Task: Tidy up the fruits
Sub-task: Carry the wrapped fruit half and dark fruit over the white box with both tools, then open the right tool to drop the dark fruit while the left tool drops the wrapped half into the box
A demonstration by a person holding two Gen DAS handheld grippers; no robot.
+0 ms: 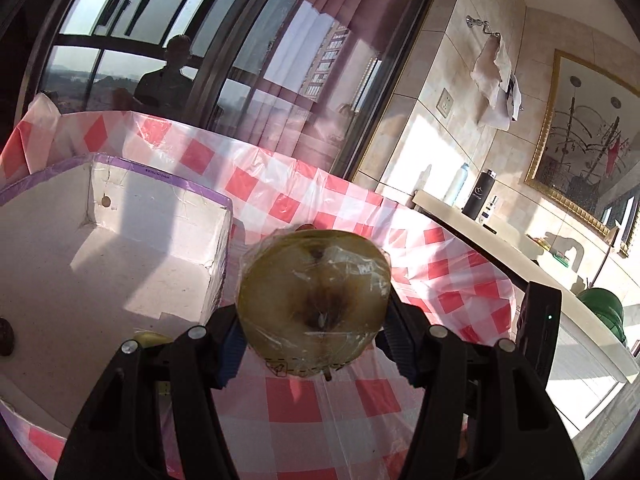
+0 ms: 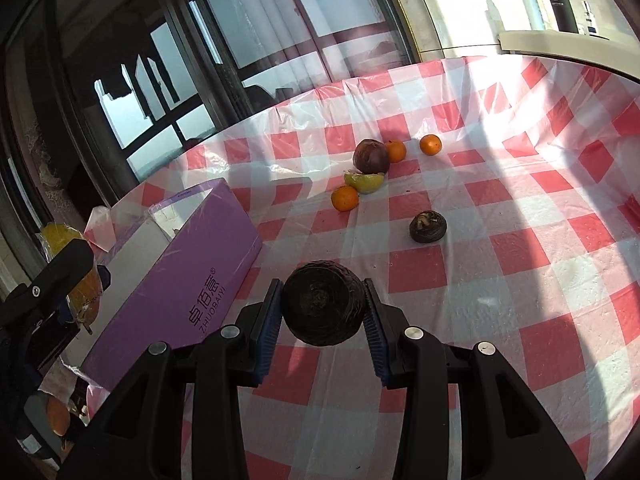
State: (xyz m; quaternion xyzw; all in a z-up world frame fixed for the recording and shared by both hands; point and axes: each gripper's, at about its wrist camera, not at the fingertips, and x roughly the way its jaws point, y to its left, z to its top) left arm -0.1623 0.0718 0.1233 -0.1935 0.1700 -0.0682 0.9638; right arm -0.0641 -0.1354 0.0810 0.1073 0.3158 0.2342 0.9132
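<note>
Fruits come first in the left wrist view: a yellow-green fruit wrapped in clear film (image 1: 314, 300) is clamped between the pads of the left gripper (image 1: 314, 334), held above the red-and-white checked tablecloth (image 1: 360, 408). At nine o'clock from it lies the open white box (image 1: 120, 240) with purple-taped rim; a small dark fruit (image 1: 6, 336) rests on the box floor at the far left, and a yellowish bit (image 1: 150, 338) shows behind the left finger. At two o'clock, a counter carries a black bottle (image 1: 478, 196).

From the right wrist view, the right gripper (image 2: 324, 312) is clenched on a dark round fruit (image 2: 324, 306) off the cloth. At twelve to one o'clock lie three oranges (image 2: 345, 198), a purple fruit (image 2: 371, 156), a yellow-green piece (image 2: 364, 182) and a second dark fruit (image 2: 428, 226) — all loose on the table. At nine o'clock stands the purple box side (image 2: 180, 292), printed "ZHUOBAIYI" beneath Chinese characters.
</note>
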